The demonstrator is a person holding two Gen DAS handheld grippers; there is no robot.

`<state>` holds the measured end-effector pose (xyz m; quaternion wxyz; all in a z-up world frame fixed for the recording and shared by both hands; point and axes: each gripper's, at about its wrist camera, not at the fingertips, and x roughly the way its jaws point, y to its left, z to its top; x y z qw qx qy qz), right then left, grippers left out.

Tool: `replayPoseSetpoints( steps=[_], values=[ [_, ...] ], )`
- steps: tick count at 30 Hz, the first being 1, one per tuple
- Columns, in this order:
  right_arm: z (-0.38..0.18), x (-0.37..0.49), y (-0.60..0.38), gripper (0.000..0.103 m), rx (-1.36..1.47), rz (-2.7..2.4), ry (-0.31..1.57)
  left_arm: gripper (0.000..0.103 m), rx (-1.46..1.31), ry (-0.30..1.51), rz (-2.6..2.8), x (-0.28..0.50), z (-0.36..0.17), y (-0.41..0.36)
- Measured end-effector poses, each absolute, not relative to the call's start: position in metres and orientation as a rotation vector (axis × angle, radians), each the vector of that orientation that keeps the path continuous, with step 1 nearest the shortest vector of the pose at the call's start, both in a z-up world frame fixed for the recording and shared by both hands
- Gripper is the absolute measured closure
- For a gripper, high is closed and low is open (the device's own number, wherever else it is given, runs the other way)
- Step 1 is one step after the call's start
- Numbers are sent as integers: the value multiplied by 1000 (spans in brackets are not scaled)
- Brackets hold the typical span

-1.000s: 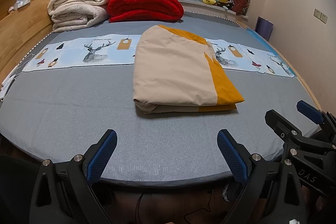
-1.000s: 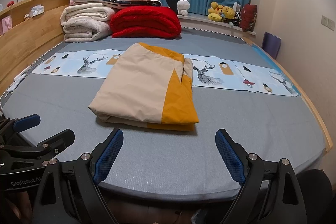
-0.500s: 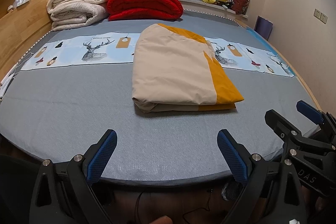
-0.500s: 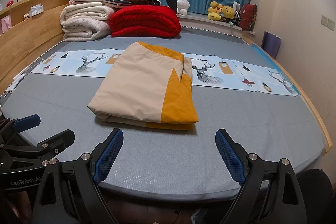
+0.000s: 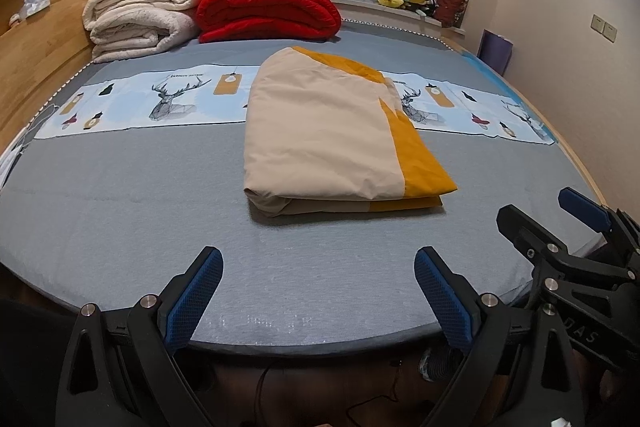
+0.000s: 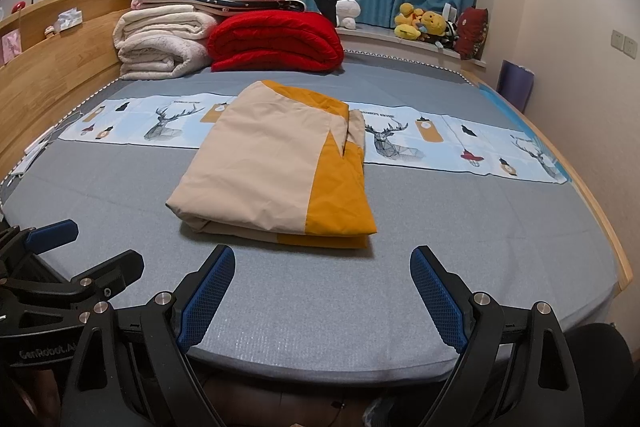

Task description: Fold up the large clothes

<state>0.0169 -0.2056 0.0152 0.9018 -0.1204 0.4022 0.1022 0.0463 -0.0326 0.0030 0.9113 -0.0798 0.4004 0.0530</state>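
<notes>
Nothing moved: folded cover (image 5: 332, 131) lies flat, underside hidden; both grippers' fingers apart.

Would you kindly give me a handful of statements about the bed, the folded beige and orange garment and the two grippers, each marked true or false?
1. The beige and orange garment lies folded on the grey bed. True.
2. The left gripper is clamped on the garment's near edge. False: it is open and holds nothing, short of the garment.
3. The right gripper is open and empty. True.
4. The red blanket sits on top of the garment. False: it lies apart, at the far end of the bed beside the cream blankets.
5. The garment partly covers the deer-print strip. True.
</notes>
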Motion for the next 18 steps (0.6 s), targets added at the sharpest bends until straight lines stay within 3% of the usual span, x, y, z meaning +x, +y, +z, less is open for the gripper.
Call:
replayPoseSetpoints(
  steps=[18],
  values=[
    [15, 18, -207, 13, -251, 212, 831, 5, -172, 828, 109, 45, 4, -31]
  ],
)
